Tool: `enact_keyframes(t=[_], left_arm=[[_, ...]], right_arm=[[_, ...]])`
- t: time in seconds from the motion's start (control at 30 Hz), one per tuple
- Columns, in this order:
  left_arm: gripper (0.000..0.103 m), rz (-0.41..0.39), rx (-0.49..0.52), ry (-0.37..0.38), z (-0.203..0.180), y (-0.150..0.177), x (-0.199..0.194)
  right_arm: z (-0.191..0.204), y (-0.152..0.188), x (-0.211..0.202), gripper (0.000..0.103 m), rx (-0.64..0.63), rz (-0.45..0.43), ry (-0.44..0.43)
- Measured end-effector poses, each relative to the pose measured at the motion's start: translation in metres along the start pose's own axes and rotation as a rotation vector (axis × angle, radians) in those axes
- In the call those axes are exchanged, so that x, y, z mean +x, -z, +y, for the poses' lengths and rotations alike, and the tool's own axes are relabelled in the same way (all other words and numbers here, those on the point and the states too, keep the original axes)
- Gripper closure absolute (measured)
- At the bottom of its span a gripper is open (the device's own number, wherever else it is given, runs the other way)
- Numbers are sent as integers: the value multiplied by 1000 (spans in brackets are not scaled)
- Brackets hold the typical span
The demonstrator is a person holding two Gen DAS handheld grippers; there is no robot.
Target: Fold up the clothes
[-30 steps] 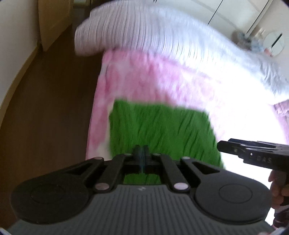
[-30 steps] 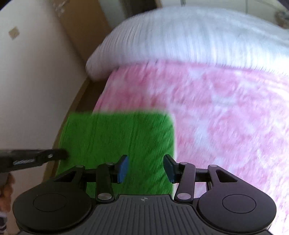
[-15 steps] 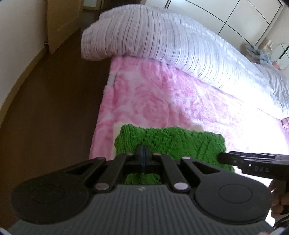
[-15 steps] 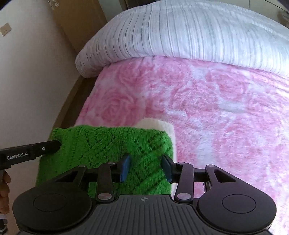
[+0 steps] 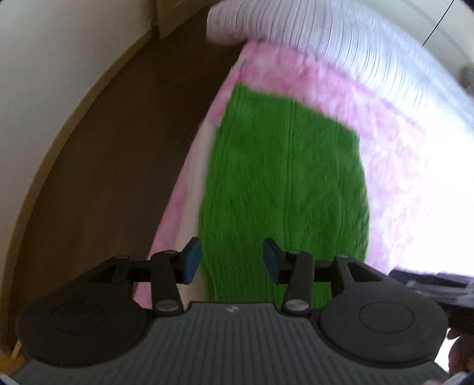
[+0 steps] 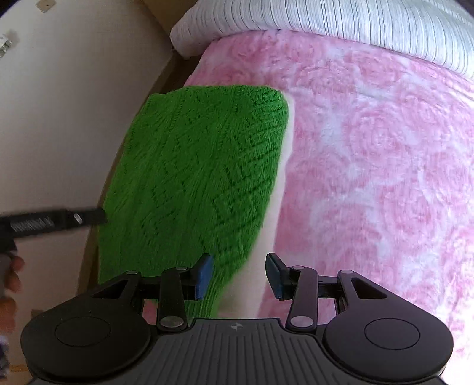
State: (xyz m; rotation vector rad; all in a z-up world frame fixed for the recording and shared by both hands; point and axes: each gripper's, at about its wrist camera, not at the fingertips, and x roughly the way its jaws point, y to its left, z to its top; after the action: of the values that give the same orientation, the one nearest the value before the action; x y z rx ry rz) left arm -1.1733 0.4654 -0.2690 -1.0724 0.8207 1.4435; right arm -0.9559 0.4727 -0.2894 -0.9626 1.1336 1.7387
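A folded green knit garment point(image 5: 284, 183) lies on the pink blanket point(image 5: 394, 165) near the bed's left edge; it also shows in the right wrist view point(image 6: 201, 177). A white cloth point(image 6: 280, 213) shows under its right side. My left gripper point(image 5: 231, 260) is open and empty over the garment's near end. My right gripper point(image 6: 238, 277) is open and empty over the garment's near right corner. The left gripper's finger shows in the right wrist view point(image 6: 59, 220) by the garment's left edge.
A white striped duvet point(image 6: 355, 26) is bunched along the far side of the bed. Dark wooden floor point(image 5: 103, 183) and a cream wall point(image 6: 59, 118) lie left of the bed edge. The pink blanket point(image 6: 385, 177) stretches to the right.
My left gripper has opened and let go of the green garment. The garment now lies longer, stretched away from me. Both grippers have shifted over its near end.
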Motion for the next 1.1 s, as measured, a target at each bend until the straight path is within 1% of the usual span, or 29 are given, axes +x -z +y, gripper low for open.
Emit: enact_keyframes(t=[0.07, 0.17, 0.37, 0.47, 0.53, 0.57, 0.67, 0.7, 0.9, 1.0, 1.1], left_arm=[[62, 5, 4, -48, -11, 10, -9], [61, 9, 7, -119, -28, 26, -23], [57, -74, -42, -177, -51, 52, -80], [57, -133, -57, -210, -61, 68, -113], [55, -189, -59, -251, -72, 81, -134], [50, -212, -63, -275, -79, 88, -143], [49, -263, -79, -316, -103, 107, -167], [49, -275, -87, -323, -112, 112, -174], [49, -286, -188, -292, -161, 141, -205], [49, -284, -233, -290, -185, 157, -214], [49, -274, -281, -301, -206, 173, -217]], right_arm=[[1, 8, -11, 58, -12, 4, 0], [5, 18, -28, 55, -61, -29, 2], [13, 42, -73, 52, -151, -63, -36], [18, 52, -95, 49, -214, -65, -42], [20, 59, -107, 47, -275, -76, -32], [18, 61, -114, 46, -304, -82, -28], [10, 67, -135, 44, -361, -103, -26], [7, 69, -143, 44, -375, -111, -27], [-28, 80, -192, 42, -419, -148, -48], [-52, 82, -207, 42, -434, -143, -85], [-69, 87, -219, 41, -476, -130, -73]])
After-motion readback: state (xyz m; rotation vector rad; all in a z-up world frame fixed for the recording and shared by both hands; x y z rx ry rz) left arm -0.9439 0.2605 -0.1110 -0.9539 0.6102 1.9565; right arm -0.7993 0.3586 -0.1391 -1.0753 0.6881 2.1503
